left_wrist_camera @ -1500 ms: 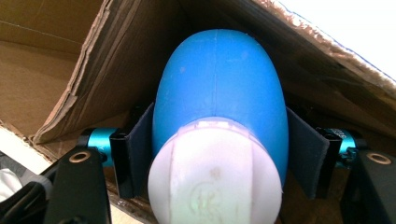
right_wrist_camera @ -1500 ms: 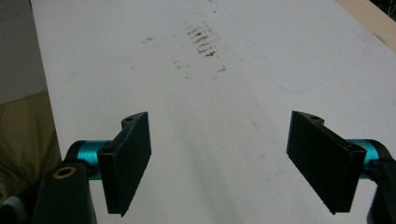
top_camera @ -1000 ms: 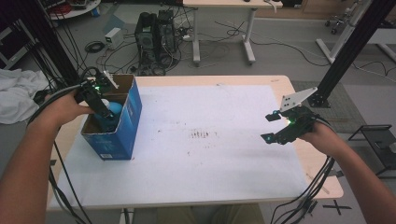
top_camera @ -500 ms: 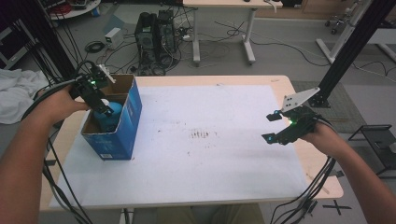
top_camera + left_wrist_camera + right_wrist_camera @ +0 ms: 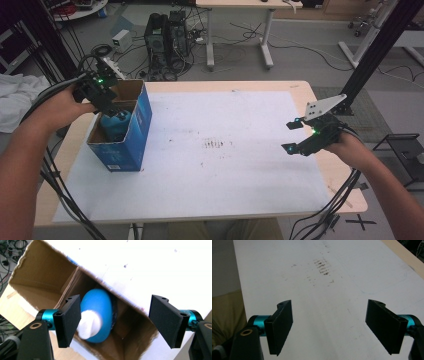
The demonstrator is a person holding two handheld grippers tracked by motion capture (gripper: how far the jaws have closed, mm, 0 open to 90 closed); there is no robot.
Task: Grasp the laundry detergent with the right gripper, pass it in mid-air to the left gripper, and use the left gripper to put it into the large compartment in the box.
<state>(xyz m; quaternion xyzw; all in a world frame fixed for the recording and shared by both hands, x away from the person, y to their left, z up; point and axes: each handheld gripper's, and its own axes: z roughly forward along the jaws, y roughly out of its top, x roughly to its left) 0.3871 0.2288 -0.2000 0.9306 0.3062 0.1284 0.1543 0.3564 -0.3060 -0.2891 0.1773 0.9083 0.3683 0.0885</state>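
- Hovering over the open top of the blue box (image 5: 131, 137), the left tongs (image 5: 111, 107) are standing released, nothing between the pads (image 5: 68, 320); in the left gripper view both pads are clear of the blue bottle (image 5: 98, 312) below them.
- The right tongs (image 5: 292, 136) are likewise standing spread and empty, idling above the white sheet (image 5: 337, 290) at the right side of the tabletop (image 5: 300, 90), well apart from the box.
- The bottle is sitting inside the box, at the left of the tabletop, leaning against a cardboard wall (image 5: 45, 277) rather than standing straight.
- Its long axis is running roughly up out of the box, the white cap (image 5: 88, 323) pointing up toward the opening and the camera, the blue body going down into the box.
- Judging the step in hand: the bottle seems to be placed, and the left tongs are clearing the box.
- Doing this well is meaning a straight lift, keeping the pads spread and off the cardboard rim, so the box is not being dragged or tipped.
- Risk worth noting: a pad catching the cap or a flap could be pulling the bottle over.
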